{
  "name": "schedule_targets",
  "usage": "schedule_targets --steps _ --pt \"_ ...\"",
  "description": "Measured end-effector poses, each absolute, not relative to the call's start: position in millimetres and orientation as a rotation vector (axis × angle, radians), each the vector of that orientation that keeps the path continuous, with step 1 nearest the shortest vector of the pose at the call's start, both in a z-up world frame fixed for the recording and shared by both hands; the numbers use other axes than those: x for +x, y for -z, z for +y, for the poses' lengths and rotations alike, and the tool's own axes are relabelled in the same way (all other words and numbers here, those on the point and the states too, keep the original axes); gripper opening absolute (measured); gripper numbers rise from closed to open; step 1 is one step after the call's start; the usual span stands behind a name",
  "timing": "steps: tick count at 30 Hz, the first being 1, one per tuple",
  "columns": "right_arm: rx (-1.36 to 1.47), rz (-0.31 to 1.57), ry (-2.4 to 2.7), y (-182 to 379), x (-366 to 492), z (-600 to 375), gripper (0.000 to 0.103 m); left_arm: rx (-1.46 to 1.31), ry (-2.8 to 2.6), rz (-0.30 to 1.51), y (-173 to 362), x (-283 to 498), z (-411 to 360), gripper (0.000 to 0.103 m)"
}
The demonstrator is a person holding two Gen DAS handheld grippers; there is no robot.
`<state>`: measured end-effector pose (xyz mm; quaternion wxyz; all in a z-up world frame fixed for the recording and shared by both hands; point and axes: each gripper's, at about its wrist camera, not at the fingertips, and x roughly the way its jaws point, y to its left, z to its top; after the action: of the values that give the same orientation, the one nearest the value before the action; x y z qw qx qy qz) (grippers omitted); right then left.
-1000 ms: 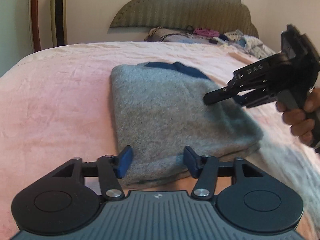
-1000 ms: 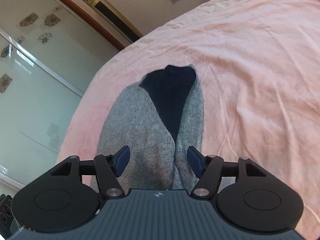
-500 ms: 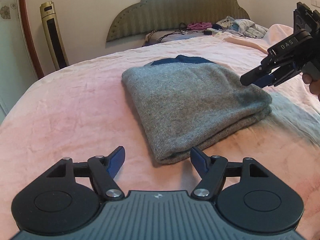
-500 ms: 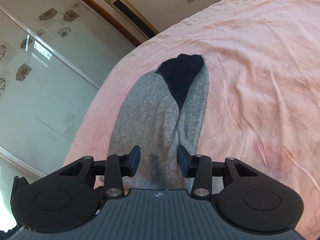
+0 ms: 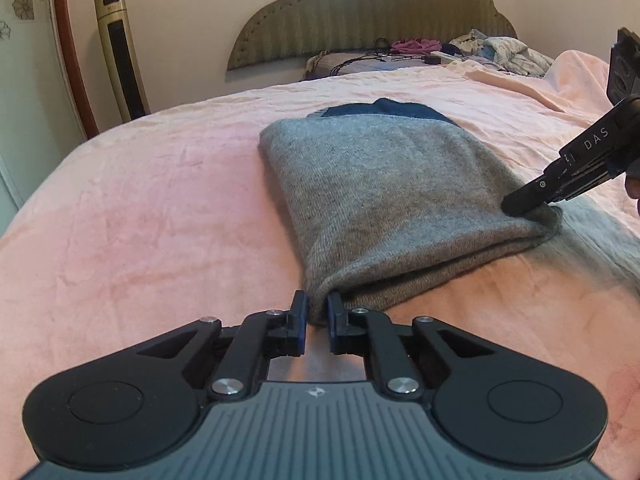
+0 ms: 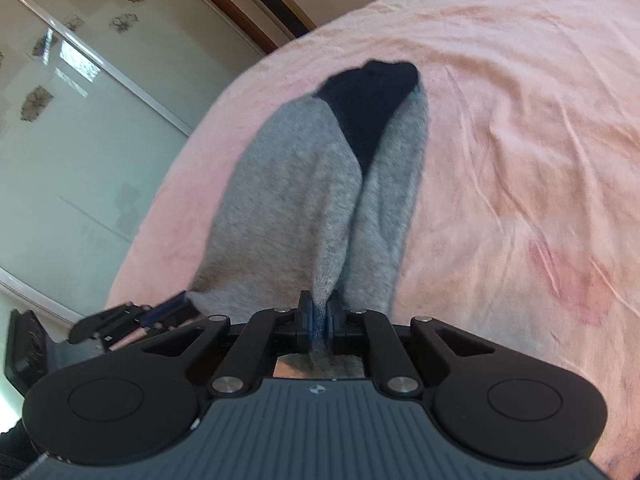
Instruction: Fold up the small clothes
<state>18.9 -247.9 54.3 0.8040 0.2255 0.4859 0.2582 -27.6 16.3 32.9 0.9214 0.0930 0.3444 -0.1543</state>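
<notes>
A folded grey knit garment (image 5: 392,192) with a dark navy part (image 5: 384,109) at its far end lies on the pink bed cover (image 5: 140,208). My left gripper (image 5: 317,312) is shut on the garment's near left corner. My right gripper (image 6: 319,316) is shut on a ridge of the grey fabric (image 6: 304,208) at the garment's other near corner. In the left wrist view the right gripper (image 5: 520,205) presses into the right corner. The left gripper (image 6: 160,314) shows at the left in the right wrist view.
A padded headboard (image 5: 372,12) and a heap of loose clothes (image 5: 500,50) are at the far end of the bed. A tall gold appliance (image 5: 120,52) stands by the wall at left. Frosted wardrobe doors (image 6: 80,120) run along the bed's left side.
Both grippers went from open to shut on the garment's near corners. The left gripper drew back toward the near edge, and the right came down onto the right corner.
</notes>
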Motion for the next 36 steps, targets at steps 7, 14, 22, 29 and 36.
schedule_targets --steps 7,14,22,29,36 --pt "0.605 0.932 -0.538 -70 14 -277 0.063 -0.438 0.446 0.859 -35 0 81 0.065" --pt "0.664 1.053 -0.597 -44 27 -269 0.060 -0.698 0.442 0.948 -8 44 74 0.026" --pt "0.563 1.073 -0.688 -56 14 -252 0.022 -0.578 0.488 0.914 -39 14 63 0.011" --pt "0.486 1.108 -0.688 -56 -17 -268 0.035 -0.371 0.455 0.934 -33 -21 59 0.020" --pt "0.565 0.805 -0.540 -117 16 -287 0.056 -0.125 0.392 0.617 -91 1 12 0.075"
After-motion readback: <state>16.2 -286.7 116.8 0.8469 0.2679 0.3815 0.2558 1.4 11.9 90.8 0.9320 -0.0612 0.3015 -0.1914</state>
